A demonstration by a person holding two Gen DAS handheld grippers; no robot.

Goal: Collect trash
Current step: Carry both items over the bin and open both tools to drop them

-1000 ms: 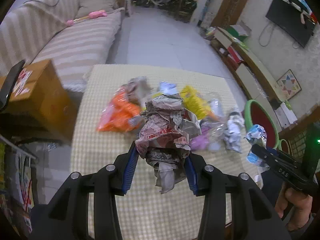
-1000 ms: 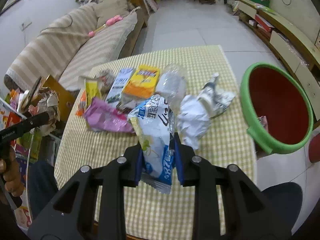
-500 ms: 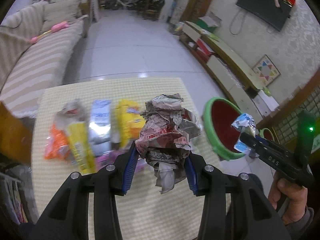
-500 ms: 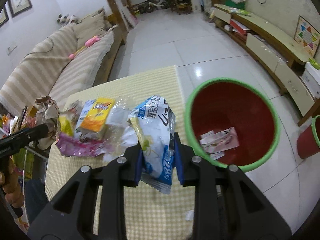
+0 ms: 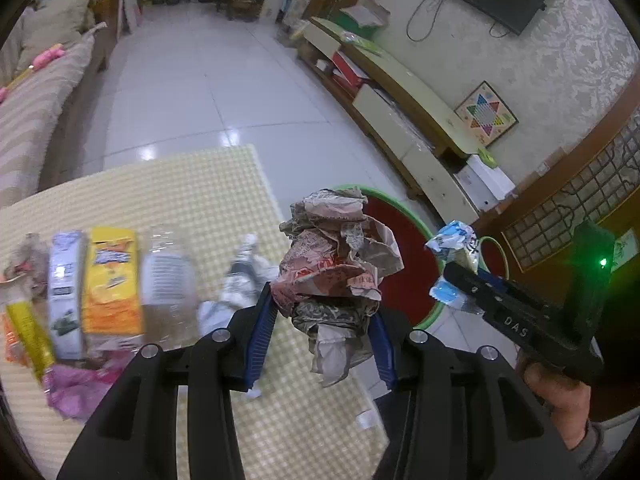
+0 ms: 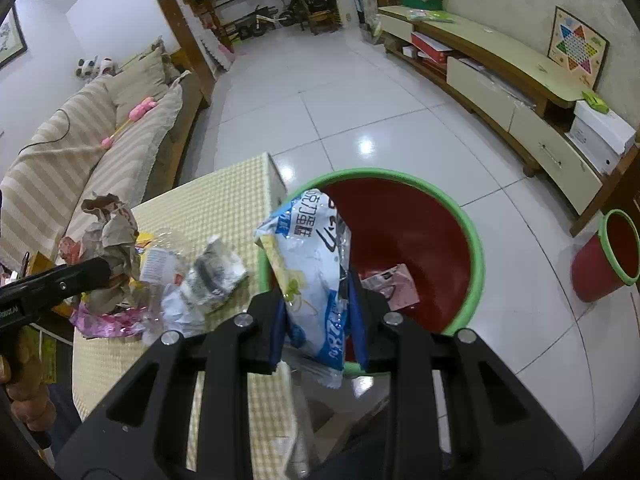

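While gripping one piece of litter in each hand, nearing the drop-off stage of the clear-up, by the look of it: clamping a crumpled paper wrapper (image 5: 336,264) in the part-closed jaws of the left gripper (image 5: 324,328), off the edge of the checked desk (image 5: 192,184); pinching a blue-and-white snack bag (image 6: 312,264) in the tightly closed jaws of the right gripper (image 6: 318,320), hanging at the near rim of the green-rimmed red bin (image 6: 372,173), with a pinkish scrap already lying inside. Leaving behind on the desk, for now, a yellow packet (image 5: 112,280), a clear plastic bottle (image 5: 168,280), a pink wrapper (image 5: 76,388) and other scraps. Calling next, probably, for bringing each load squarely over the bin's mouth before spreading the jaws, the right one being the closer; risking otherwise a light bag or wad catching the rim and dropping to the tiled floor, then going back for the rest
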